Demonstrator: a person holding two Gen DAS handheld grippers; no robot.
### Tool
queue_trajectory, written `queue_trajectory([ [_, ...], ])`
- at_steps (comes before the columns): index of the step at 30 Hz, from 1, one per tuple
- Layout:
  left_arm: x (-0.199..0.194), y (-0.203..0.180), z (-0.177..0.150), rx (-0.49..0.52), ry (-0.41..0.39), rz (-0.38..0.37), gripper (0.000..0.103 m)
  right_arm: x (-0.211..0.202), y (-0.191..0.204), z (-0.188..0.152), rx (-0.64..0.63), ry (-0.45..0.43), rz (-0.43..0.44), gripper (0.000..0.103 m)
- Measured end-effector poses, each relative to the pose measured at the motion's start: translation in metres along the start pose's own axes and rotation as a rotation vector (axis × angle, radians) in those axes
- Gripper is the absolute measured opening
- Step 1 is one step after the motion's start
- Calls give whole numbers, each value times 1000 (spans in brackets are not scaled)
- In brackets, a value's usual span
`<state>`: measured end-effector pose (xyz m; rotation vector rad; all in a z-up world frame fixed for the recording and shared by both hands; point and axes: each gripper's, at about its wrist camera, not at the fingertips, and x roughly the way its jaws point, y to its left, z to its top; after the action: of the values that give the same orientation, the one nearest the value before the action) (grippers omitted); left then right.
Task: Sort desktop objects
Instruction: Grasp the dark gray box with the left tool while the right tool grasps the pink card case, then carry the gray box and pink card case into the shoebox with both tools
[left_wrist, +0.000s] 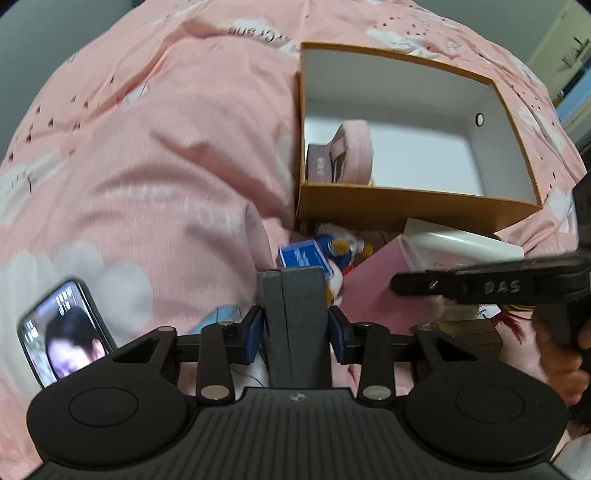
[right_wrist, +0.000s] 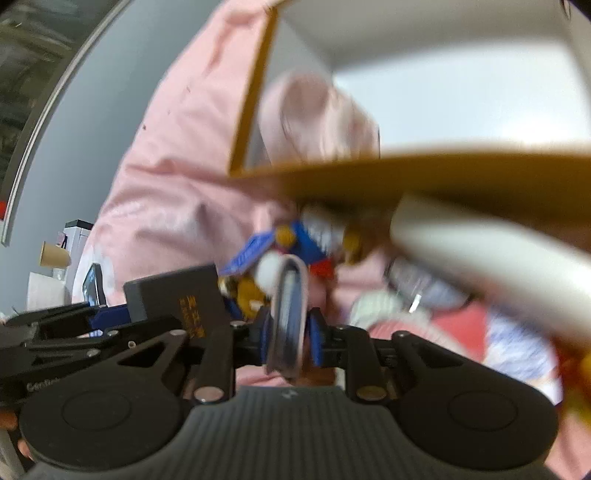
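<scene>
My left gripper (left_wrist: 294, 328) is shut on a dark grey box (left_wrist: 294, 306), held upright just short of the open orange cardboard box (left_wrist: 406, 203). That grey box also shows at the left of the right wrist view (right_wrist: 177, 295). Inside the orange box lie a pink pouch (left_wrist: 352, 151) and a brown box (left_wrist: 318, 162). My right gripper (right_wrist: 290, 332) is shut on a thin grey booklet (right_wrist: 290, 314), edge-on; it reaches in from the right of the left wrist view (left_wrist: 480, 286). In front of the orange box lie a blue card box (left_wrist: 301, 256), a plush toy (left_wrist: 343, 247) and a pink book (left_wrist: 376, 280).
Everything rests on a rumpled pink bedspread (left_wrist: 147, 147). A phone (left_wrist: 62, 328) with a lit screen lies at the left. A white box (left_wrist: 461, 240) leans against the orange box's front wall. The right wrist view is blurred, with the orange box rim (right_wrist: 406, 173) close above.
</scene>
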<state>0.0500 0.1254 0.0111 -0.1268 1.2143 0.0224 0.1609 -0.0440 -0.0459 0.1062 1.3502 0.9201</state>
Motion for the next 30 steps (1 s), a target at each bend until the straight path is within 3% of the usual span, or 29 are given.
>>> queue_trajectory([
  [2, 2, -2, 3, 26, -8, 28, 40, -6, 3, 3, -38, -21, -10, 21],
  [8, 18, -8, 2, 66, -15, 97, 38, 17, 2, 3, -70, 26, -35, 22],
  [17, 15, -6, -3, 65, -39, 84, 38, 22, -3, -3, -35, 17, -18, 22],
  [22, -4, -10, 3, 80, -76, 45, 38, 1, 2, -4, -68, -28, 0, 20],
  [30, -31, -17, 26, 62, -150, -91, 38, -62, -1, 7, -51, -157, 85, 20],
])
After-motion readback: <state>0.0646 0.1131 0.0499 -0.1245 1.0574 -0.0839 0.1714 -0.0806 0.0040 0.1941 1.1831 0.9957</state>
